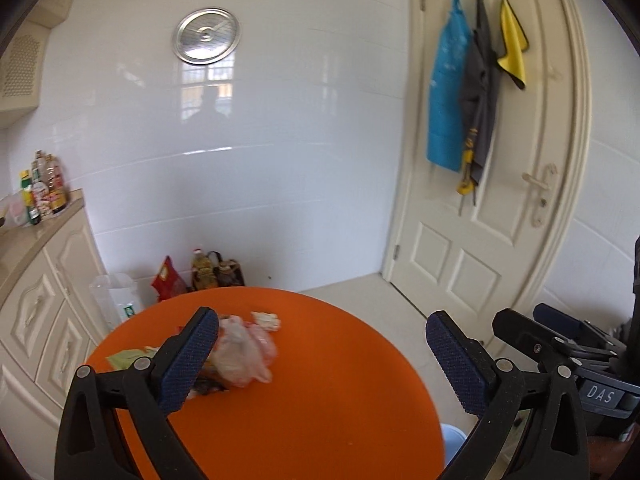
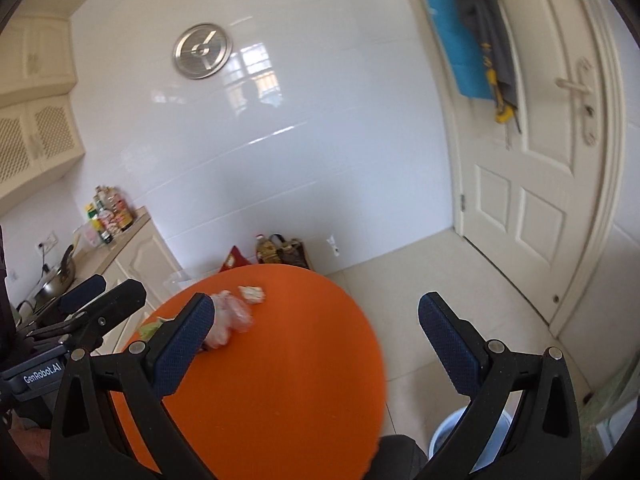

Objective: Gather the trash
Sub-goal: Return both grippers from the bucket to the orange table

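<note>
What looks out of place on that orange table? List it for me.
Litter on the far part of the orange table: a crumpled pink plastic bag, a small crumpled wrapper beyond it, and a green scrap near the edge. Nothing looks spilled or broken.

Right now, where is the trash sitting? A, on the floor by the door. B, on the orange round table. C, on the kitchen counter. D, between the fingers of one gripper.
B: the crumpled plastic bag and the small wrapper lie on the orange table, while the left gripper and right gripper both stand open with nothing in them.
</note>
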